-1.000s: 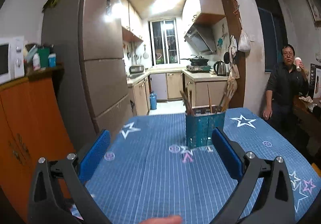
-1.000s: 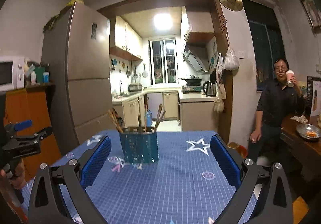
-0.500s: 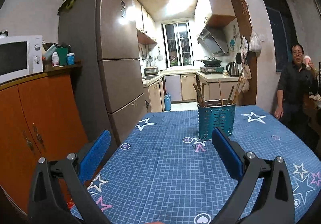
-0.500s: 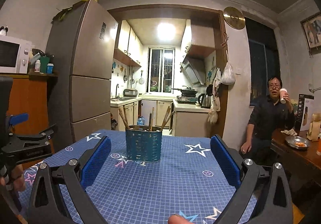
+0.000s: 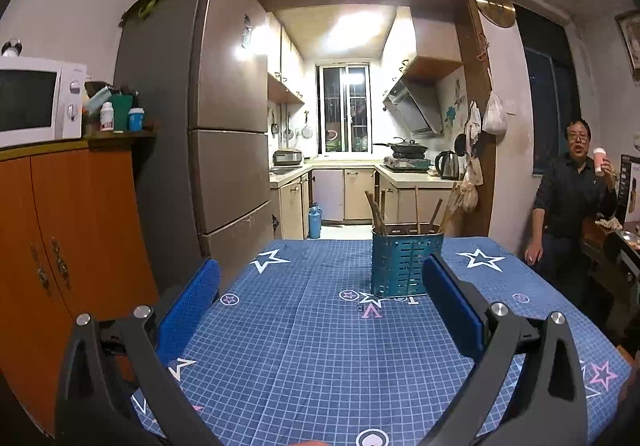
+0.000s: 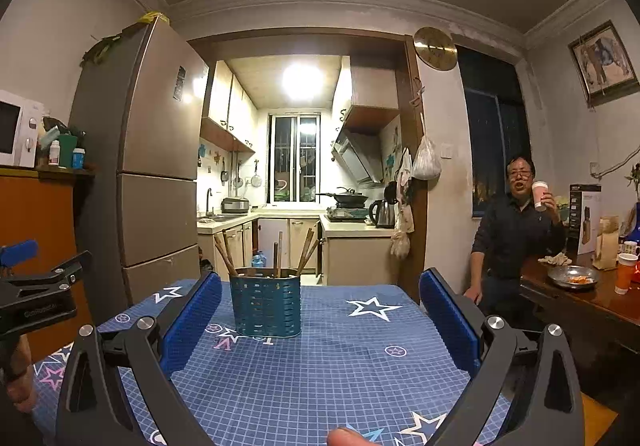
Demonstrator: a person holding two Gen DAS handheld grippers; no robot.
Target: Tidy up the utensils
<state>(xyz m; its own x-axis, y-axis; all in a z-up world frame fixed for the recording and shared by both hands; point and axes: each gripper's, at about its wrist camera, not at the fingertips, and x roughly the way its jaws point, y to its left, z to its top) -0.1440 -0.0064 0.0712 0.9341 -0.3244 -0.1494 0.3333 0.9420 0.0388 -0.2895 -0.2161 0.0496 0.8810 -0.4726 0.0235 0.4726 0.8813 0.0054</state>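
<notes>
While both grippers hang over the blue star-print tablecloth, the left gripper and right gripper have fingers spread wide, grasping nothing. Teal perforated utensil holder stands upright at frame center, left of center in the right view, with wooden chopsticks leaning inside. Seated person at right raises a cup.

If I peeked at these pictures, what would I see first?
A teal holder full of wooden chopsticks stands alone in the middle of the blue starry tablecloth. Both claws, left and right, gape open with blue pads. To the right, a seated person lifts a cup.
</notes>
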